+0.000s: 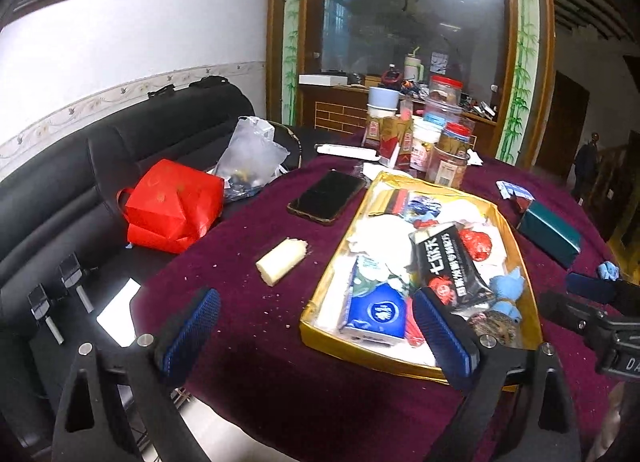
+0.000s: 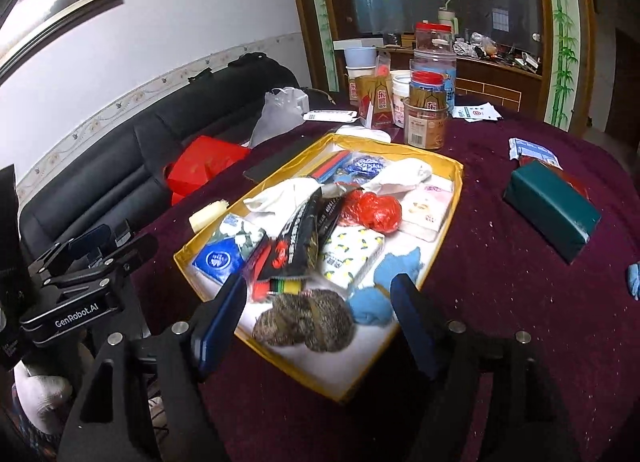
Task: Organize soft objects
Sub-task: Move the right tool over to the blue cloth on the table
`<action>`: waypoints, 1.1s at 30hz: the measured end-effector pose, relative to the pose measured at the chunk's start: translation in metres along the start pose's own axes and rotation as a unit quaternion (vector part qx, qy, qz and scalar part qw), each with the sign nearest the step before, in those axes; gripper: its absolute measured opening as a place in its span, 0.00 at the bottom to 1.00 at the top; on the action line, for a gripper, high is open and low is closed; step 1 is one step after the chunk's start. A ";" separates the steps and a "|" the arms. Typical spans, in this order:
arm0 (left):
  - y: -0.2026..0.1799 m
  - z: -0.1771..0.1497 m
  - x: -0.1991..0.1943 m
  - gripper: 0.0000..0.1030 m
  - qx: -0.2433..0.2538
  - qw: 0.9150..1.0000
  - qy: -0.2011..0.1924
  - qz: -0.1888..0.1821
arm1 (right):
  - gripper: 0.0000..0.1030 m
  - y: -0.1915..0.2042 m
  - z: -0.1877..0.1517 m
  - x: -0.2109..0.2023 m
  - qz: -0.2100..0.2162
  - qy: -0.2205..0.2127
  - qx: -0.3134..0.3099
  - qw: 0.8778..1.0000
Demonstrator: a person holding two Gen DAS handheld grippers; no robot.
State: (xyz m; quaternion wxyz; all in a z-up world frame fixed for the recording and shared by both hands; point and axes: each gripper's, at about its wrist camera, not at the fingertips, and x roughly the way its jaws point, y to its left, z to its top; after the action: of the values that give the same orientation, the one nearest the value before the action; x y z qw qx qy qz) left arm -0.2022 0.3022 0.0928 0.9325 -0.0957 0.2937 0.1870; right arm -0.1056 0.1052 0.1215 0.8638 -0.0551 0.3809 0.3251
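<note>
A yellow-rimmed shallow box [image 1: 332, 274] [image 2: 456, 198] lies on the maroon tablecloth and holds several soft items: blue tissue packs [image 1: 380, 312] [image 2: 218, 260], a black snack pouch [image 1: 452, 262] [image 2: 296, 242], a red plastic bag [image 2: 376, 210], blue cloth [image 2: 384, 282], speckled rolled socks [image 2: 304, 320]. A cream sponge block [image 1: 280, 260] [image 2: 206, 214] lies left of the box. My left gripper [image 1: 316, 332] is open and empty over the box's near left corner. My right gripper [image 2: 320, 322] is open and empty above the socks.
A phone [image 1: 326, 196], jars and cartons [image 1: 432, 142] [image 2: 424, 102] stand behind the box. A green box [image 1: 550, 232] [image 2: 550, 212] and a small blue cloth [image 2: 634, 280] lie right. A red bag [image 1: 172, 206] sits on the black sofa [image 1: 60, 198].
</note>
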 end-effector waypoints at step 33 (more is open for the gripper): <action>-0.153 -0.034 -0.028 0.96 0.095 0.951 0.098 -0.276 | 0.76 -0.348 -0.069 -0.086 -0.214 -0.014 0.303 0.928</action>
State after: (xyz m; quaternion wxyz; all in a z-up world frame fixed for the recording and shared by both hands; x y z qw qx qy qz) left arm -0.1790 0.1451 0.0924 0.9190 -0.1022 0.3624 -0.1168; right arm 0.0184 -0.2353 0.0801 0.8937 0.1335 0.4284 0.0021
